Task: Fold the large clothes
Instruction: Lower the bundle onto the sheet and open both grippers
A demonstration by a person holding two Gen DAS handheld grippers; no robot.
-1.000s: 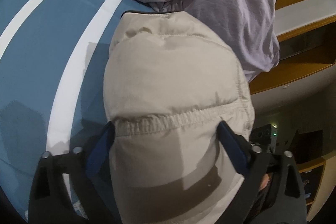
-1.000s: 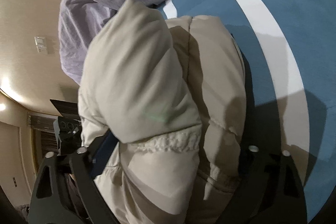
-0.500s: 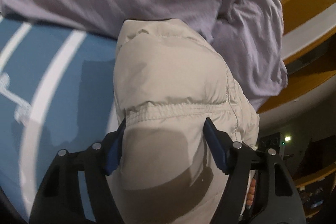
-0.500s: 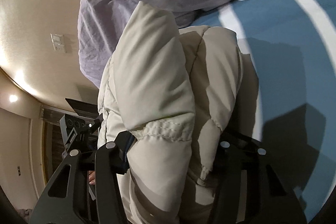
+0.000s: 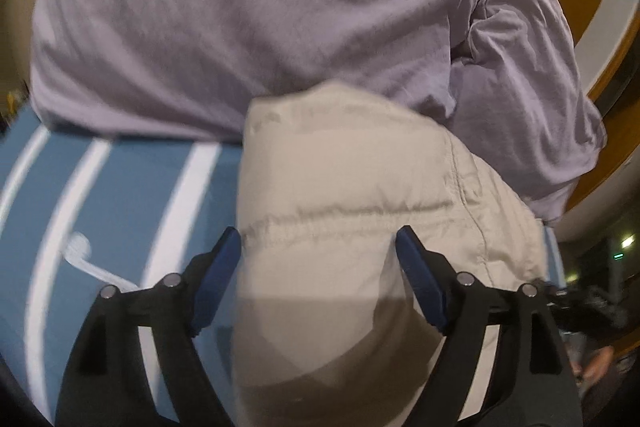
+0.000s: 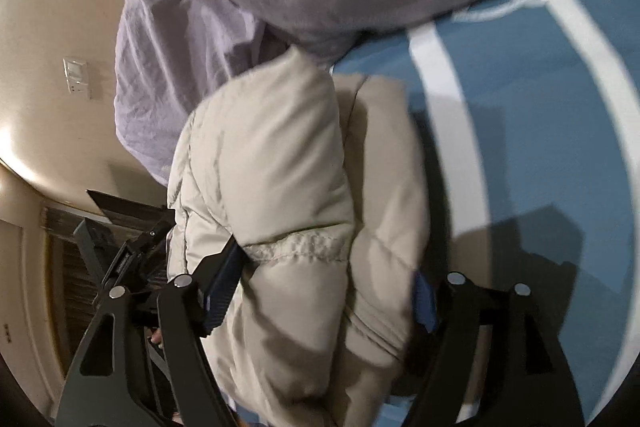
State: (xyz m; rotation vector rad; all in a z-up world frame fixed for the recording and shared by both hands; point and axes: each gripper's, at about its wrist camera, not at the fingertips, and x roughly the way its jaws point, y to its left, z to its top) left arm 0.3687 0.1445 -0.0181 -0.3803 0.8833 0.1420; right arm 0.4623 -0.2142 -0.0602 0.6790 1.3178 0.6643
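Left wrist: 1 puffer jacket (image 5: 352, 187), 2 pillows (image 5: 248, 19).

Both views are dim and warm-toned, with soft motion blur over the whole field. Heavy fisheye bending curves the stripes of the blue sheet (image 5: 120, 195) and leaves black corners. In the left view the left claw (image 5: 318, 247) casts a hard-edged shadow across the jacket (image 5: 340, 187) just behind its fingertips. In the right view a bright glare patch sits on the wall (image 6: 36, 131) far left of the right claw (image 6: 324, 267), and dark shadows fall on the sheet to its right.
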